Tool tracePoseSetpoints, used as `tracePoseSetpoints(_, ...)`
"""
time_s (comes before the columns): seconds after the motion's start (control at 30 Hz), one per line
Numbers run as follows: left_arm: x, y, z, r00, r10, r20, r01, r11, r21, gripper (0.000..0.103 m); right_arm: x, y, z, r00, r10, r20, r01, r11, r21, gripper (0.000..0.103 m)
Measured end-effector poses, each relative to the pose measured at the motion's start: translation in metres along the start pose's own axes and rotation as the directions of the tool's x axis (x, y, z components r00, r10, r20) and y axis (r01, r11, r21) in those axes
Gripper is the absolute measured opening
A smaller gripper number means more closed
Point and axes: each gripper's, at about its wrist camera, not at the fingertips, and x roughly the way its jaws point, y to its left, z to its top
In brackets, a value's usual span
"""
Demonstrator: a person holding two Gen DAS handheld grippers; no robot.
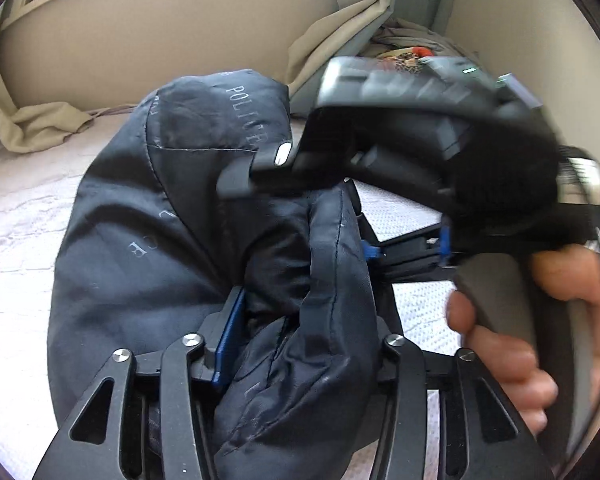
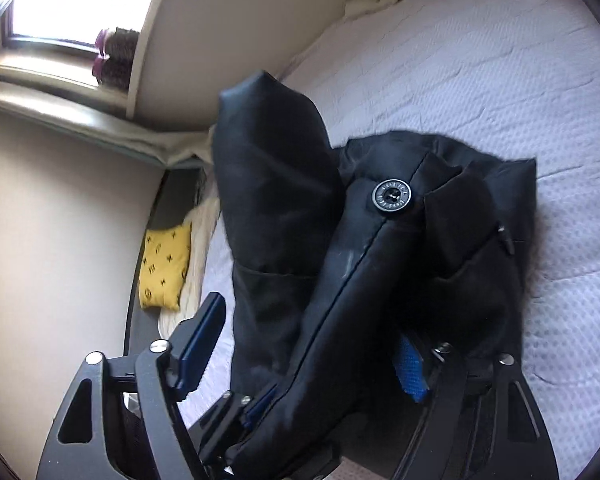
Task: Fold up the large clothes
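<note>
A dark navy padded jacket (image 1: pixel 160 220) with pale "POLICE" lettering on its lining is bunched up above the white bed (image 1: pixel 16 240). My left gripper (image 1: pixel 300 320) has thick jacket fabric between its blue-padded fingers (image 1: pixel 228 336) and is shut on it. My right gripper (image 1: pixel 404 252) crosses in front, held by a bare hand (image 1: pixel 512 344), its fingers in the same bundle. In the right wrist view the jacket (image 2: pixel 300 240) with a round metal button (image 2: pixel 392 196) fills the right gripper (image 2: pixel 312 356), whose jaws stand wide around the fabric.
A beige blanket (image 1: pixel 40 120) lies along the wall at the bed's far edge. A pile of clothes (image 1: pixel 408 48) sits in the far corner. A yellow patterned cloth (image 2: pixel 164 268) lies beside the bed. White quilted bedspread (image 2: pixel 480 80) stretches behind the jacket. A window (image 2: pixel 72 4) is upper left.
</note>
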Motion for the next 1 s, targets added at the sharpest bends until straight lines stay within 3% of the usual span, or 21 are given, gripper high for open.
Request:
tracePoseSetpoints(0.23,-0.002,0.012,-0.005,0.998,-0.055,-0.006,0.055,0.998,0.005,0.065,0.033,0.001,0.008,0.995,-0.051,-0.084,0.045,0.997,-0.069,0.055)
tracePoseSetpoints(0.3,-0.009,0.018,-0.009,0.998,-0.063,-0.02,0.062,0.998,-0.003,0.072,0.044,0.007,0.007,0.994,-0.066,-0.087,0.057,0.993,-0.1,0.042)
tracePoseSetpoints(0.33,-0.017,0.019,-0.012,0.996,-0.083,-0.021,0.083,0.997,-0.01,0.077,0.047,0.009,0.007,0.994,-0.068,-0.085,0.059,0.993,-0.105,0.04)
tracePoseSetpoints(0.43,-0.042,0.028,-0.022,0.995,-0.099,0.015,0.099,0.995,-0.022,0.079,0.049,0.021,0.008,0.994,-0.084,-0.07,0.075,0.989,-0.128,0.031)
tracePoseSetpoints(0.57,-0.071,0.029,-0.048,0.997,-0.036,0.07,0.033,0.999,0.042,0.08,0.031,0.039,0.01,0.996,-0.076,-0.037,0.069,0.983,-0.168,0.024)
tracePoseSetpoints(0.73,-0.071,0.011,-0.066,0.996,0.076,0.039,-0.081,0.986,0.145,0.08,0.015,0.058,0.005,0.996,-0.084,-0.011,0.08,0.975,-0.208,0.022)
tracePoseSetpoints(0.87,-0.086,0.015,-0.082,0.996,0.084,0.027,-0.085,0.995,0.057,0.081,0.002,0.055,0.001,0.997,-0.072,0.017,0.074,0.98,-0.187,0.022)
tracePoseSetpoints(1.0,-0.065,0.037,-0.106,0.988,0.113,-0.107,-0.119,0.991,-0.06,0.082,-0.012,0.043,-0.002,0.997,-0.051,0.053,0.058,0.987,-0.147,0.022)
